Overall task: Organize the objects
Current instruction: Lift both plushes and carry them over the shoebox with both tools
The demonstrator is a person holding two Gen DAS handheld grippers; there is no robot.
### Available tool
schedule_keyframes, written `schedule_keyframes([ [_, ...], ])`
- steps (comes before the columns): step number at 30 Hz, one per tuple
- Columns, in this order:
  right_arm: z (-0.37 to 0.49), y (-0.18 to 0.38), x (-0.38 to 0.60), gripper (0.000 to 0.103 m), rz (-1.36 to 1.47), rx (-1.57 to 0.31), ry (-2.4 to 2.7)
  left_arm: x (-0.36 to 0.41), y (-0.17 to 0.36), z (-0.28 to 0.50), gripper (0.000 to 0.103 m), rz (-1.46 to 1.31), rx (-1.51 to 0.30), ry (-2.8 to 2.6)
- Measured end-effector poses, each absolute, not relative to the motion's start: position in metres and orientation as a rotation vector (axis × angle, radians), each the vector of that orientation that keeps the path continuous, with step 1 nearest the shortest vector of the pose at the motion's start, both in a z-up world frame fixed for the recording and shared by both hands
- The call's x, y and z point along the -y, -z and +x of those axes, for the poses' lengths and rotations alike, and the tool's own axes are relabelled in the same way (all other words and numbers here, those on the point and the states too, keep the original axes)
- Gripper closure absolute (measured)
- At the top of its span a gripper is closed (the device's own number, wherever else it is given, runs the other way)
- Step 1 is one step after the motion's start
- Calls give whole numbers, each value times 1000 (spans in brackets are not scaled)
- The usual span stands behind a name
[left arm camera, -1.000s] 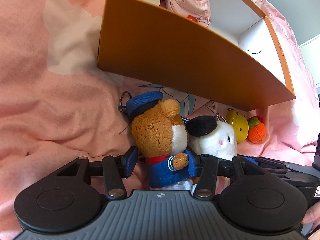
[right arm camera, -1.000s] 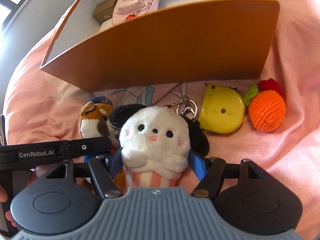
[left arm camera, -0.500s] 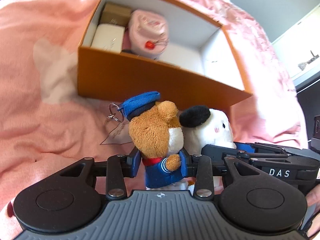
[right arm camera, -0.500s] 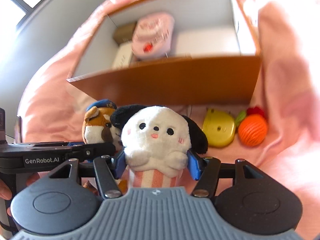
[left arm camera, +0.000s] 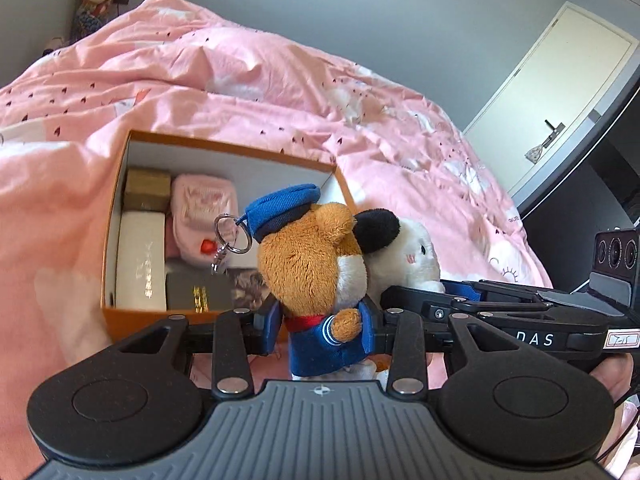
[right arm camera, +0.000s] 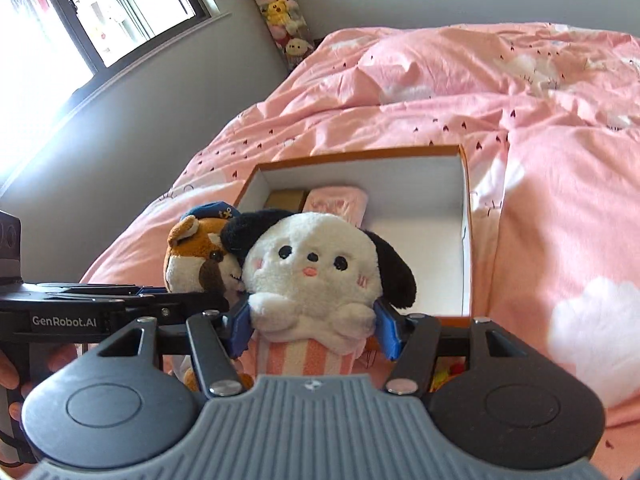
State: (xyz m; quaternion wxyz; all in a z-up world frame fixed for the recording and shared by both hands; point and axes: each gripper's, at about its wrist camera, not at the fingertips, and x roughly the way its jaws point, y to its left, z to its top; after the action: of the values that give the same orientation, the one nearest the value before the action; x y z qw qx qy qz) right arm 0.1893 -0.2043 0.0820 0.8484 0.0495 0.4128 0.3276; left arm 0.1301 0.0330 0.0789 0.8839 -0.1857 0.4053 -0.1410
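My left gripper (left arm camera: 320,330) is shut on a brown bear plush (left arm camera: 310,264) in a blue cap and sailor suit, with a key ring hanging from the cap. Beside it, my right gripper (right arm camera: 314,326) is shut on a white dog plush (right arm camera: 310,272) with black ears and a striped pink body. Both toys hang in the air, side by side, above the near edge of an open orange box (left arm camera: 116,216) (right arm camera: 466,216) on the pink bed. The right half of the box's white floor is bare. The bear (right arm camera: 196,248) also shows in the right wrist view, left of the dog.
Inside the box's left half lie a pink pouch (left arm camera: 202,208), a tan box (left arm camera: 146,189), a white box (left arm camera: 140,264) and a dark box (left arm camera: 198,290). A rumpled pink duvet (right arm camera: 520,100) covers the bed. A white door (left arm camera: 560,92) stands at the right, a window (right arm camera: 60,32) at the left.
Both grippers closed on their plush toys and lifted them off the duvet. The views rose and tilted, so the box interior and the room came into sight; the yellow and orange toys dropped out of view.
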Motion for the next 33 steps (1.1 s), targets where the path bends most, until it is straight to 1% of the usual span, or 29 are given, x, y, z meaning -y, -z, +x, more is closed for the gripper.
schedule_keyframes([
  [4, 205, -99, 206, 41, 82, -809, -660, -39, -89, 155, 60, -380, -796, 295],
  [7, 225, -99, 207, 41, 69, -817, -612, -40, -85, 176, 60, -379, -794, 297],
  [18, 280, -47, 203, 41, 18, -957, -512, -32, -10, 236, 61, -508, -942, 336],
  [26, 318, -30, 188, 41, -24, -977, -487, -34, 11, 277, 61, -478, -980, 330],
  [33, 349, -18, 158, 41, -176, -957, -478, -37, 27, 314, 61, -419, -1019, 327],
])
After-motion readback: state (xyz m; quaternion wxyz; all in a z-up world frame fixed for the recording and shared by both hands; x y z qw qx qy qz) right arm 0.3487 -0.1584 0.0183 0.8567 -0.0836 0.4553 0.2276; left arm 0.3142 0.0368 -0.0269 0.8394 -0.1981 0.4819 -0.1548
